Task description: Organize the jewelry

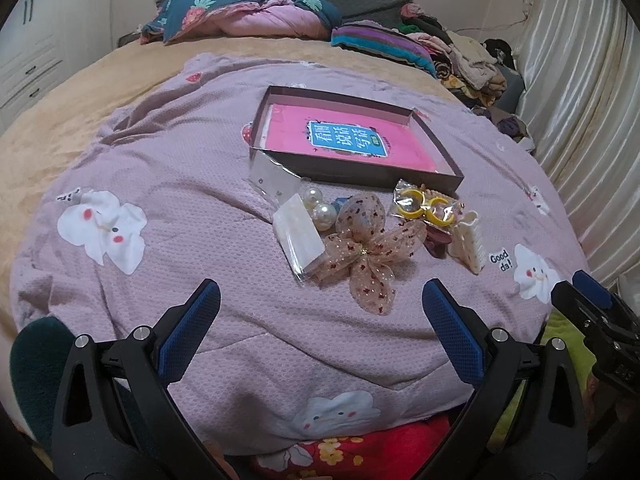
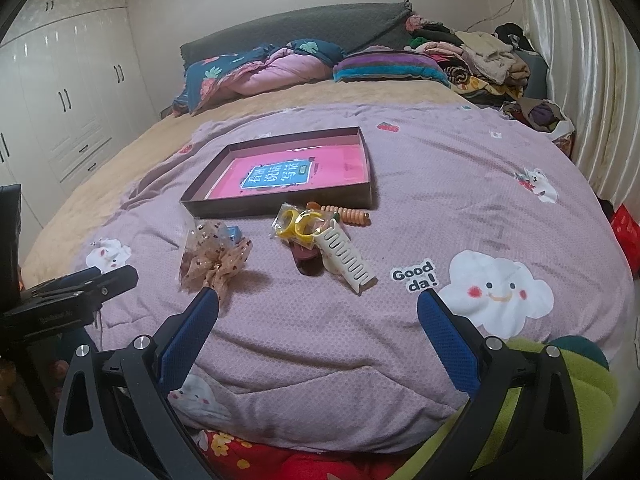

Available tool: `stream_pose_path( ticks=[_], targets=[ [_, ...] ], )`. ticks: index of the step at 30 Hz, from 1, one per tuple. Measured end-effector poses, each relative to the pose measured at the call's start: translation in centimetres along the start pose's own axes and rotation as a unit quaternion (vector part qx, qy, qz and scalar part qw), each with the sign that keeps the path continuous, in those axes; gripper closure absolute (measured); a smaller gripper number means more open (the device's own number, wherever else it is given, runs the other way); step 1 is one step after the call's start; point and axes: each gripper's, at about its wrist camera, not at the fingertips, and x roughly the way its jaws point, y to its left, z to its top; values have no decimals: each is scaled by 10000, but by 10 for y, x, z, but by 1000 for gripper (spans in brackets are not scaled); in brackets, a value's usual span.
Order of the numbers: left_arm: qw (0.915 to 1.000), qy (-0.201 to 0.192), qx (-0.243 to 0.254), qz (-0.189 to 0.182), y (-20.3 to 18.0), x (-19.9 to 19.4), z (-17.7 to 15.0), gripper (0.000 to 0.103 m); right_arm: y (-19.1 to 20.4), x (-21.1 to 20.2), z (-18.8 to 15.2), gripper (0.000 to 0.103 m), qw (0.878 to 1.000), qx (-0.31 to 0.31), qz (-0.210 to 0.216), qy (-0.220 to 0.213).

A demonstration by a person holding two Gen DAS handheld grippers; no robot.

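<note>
On the lilac quilt, before one shallow box: one gauze bow, one cream claw clip, one bag of yellow rings. Only my left view shows two pearls and one white packet; only my right, one orange coil. My left gripper and right gripper both gape, empty.

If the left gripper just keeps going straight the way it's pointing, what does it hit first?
Probably the sheer dotted bow, the nearest item ahead between the open left gripper fingers. Only bare quilt lies before it, though depth is unclear.
</note>
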Motion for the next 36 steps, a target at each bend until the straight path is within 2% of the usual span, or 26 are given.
stream_pose_path(
  ticks=[9, 18, 21, 23, 26, 28, 31, 36],
  targets=[
    [9988, -35, -453, 183, 39, 8, 16, 8, -11, 17, 22, 4, 9998, -181, 35, 107],
    [9964, 284, -756, 247, 69, 42, 45, 8, -17, 53, 46, 4, 9983, -431, 163, 348],
    [9947, 397, -946, -32, 73, 58, 62, 8, -19, 65, 55, 4, 9978, -440, 324, 382],
    [9934, 495, -1025, -136, 74, 72, 70, 9, -19, 72, 59, 4, 9975, -535, 254, 385],
    [9884, 758, -1249, -425, 76, 100, 78, 9, -20, 83, 60, 4, 9969, -639, 204, 417],
    [9811, 1017, -1530, -603, 80, 122, 79, 9, -22, 89, 57, 4, 9967, -599, 263, 484],
    [9739, 1206, -1788, -708, 84, 142, 78, 9, -24, 98, 52, 4, 9960, -606, 315, 578],
    [9737, 1236, -1798, -663, 80, 156, 83, 14, -24, 115, 47, 10, 9940, -776, 203, 738]
  ],
)
